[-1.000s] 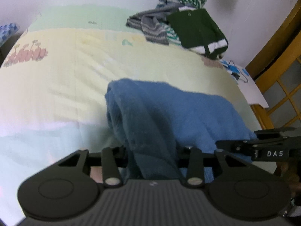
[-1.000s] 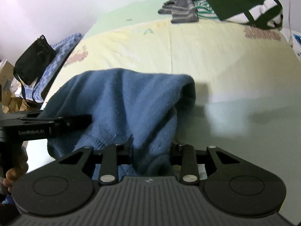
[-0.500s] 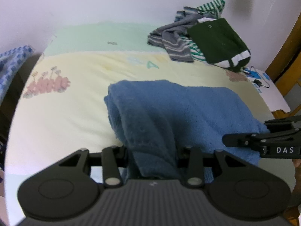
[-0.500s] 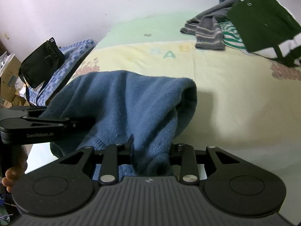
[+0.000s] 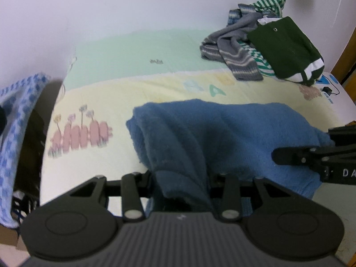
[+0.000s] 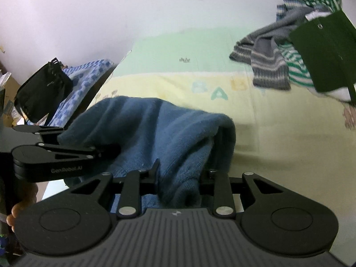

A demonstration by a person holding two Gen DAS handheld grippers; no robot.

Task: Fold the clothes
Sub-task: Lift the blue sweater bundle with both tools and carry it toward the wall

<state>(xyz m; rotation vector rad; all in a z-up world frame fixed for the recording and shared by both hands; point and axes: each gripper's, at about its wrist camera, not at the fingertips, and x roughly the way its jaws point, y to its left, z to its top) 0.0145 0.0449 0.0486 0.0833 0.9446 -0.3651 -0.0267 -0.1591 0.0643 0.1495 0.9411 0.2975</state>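
fuzzy blue knit sweater (image 5: 222, 138) bunches, pinched in both grippers.

One blue sweater (image 5: 222, 133), two hand-held grippers, left (image 5: 181, 175) and right (image 6: 178, 173), one clothes heap (image 5: 262, 51) beyond them, one black pouch (image 6: 42, 95) to their left.

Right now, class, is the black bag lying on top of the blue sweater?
No: the black bag rests on a blue checked cloth beside the bed, apart from the blue sweater.
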